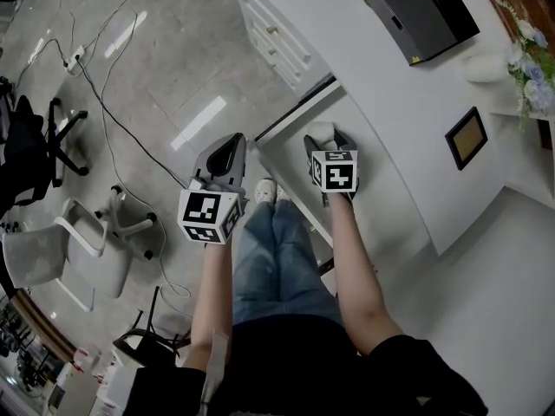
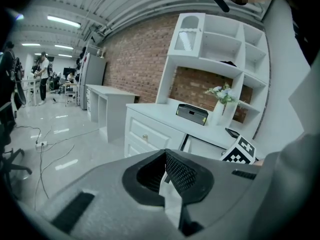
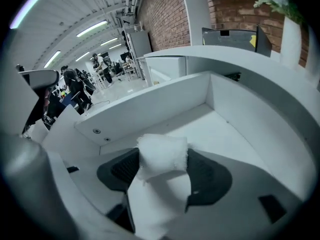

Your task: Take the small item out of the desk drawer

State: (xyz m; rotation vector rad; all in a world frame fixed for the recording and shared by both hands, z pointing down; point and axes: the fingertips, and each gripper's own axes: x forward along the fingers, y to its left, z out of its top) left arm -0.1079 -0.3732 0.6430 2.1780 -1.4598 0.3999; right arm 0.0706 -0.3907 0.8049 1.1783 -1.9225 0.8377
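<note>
A glossy grey tiled floor mirrored the ceiling strip lights, and loose cables ran across it from a power strip. A white chair and a black chair stood well apart from the white desk, which carried a dark box, a small framed picture and pale flowers. Over the desk rose a white shelf unit against a red brick wall. Farther down the hall stood another white table and some people.
</note>
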